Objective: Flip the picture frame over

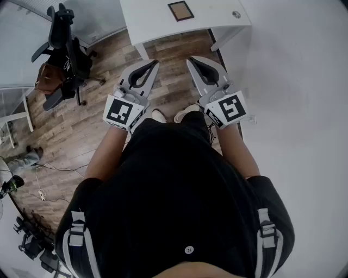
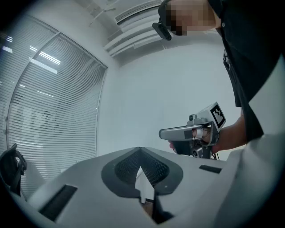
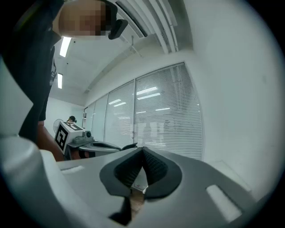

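Observation:
The picture frame (image 1: 180, 10), dark brown around a lighter panel, lies flat on the white table (image 1: 152, 19) at the top of the head view. Both grippers are held level over the wood floor, short of the table's near edge. The left gripper (image 1: 156, 62) is shut, its tips together with nothing between them (image 2: 140, 150). Beside it, the right gripper (image 1: 190, 58) is also shut and empty (image 3: 143, 149). Each gripper view shows the other gripper off to the side, and neither shows the frame.
A small round object (image 1: 236, 14) sits on the table's right end. A black office chair (image 1: 65, 38) stands at the left on the wood floor. Cables (image 1: 41, 190) lie at the lower left. A white wall (image 1: 293, 65) runs along the right, and windows with blinds (image 2: 49, 116) are nearby.

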The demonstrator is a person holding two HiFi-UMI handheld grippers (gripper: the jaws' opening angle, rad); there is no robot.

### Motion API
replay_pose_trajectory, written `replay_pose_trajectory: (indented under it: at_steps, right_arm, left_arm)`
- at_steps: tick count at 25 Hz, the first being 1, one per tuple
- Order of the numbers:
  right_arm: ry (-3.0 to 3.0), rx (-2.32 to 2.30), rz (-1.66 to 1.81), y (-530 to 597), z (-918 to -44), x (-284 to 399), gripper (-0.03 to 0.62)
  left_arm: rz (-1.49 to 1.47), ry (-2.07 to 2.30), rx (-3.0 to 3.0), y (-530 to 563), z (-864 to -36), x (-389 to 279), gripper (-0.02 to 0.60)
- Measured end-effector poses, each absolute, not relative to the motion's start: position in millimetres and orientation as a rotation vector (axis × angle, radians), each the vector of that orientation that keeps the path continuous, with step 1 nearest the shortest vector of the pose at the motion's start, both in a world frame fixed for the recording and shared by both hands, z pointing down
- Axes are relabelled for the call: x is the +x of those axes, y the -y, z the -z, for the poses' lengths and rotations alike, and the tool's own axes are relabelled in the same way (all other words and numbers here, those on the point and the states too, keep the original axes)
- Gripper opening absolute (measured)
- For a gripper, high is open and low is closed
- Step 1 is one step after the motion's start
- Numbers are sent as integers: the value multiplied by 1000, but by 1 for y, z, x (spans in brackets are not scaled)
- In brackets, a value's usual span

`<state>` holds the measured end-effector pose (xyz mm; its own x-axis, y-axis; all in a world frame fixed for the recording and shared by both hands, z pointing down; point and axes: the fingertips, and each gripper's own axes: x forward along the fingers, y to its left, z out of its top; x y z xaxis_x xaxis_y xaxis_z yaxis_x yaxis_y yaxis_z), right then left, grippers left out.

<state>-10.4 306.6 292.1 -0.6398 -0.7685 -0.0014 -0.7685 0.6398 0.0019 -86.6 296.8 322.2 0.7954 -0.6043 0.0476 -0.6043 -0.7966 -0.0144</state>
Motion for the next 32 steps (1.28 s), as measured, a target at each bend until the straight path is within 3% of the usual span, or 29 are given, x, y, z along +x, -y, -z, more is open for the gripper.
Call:
replay_pose_trajectory:
  at_steps: [32]
  right_arm:
    - [-2884, -1402, 81, -314, -320, -30, 11]
  left_arm:
    - [-56, 908, 2988, -303, -322, -107, 6]
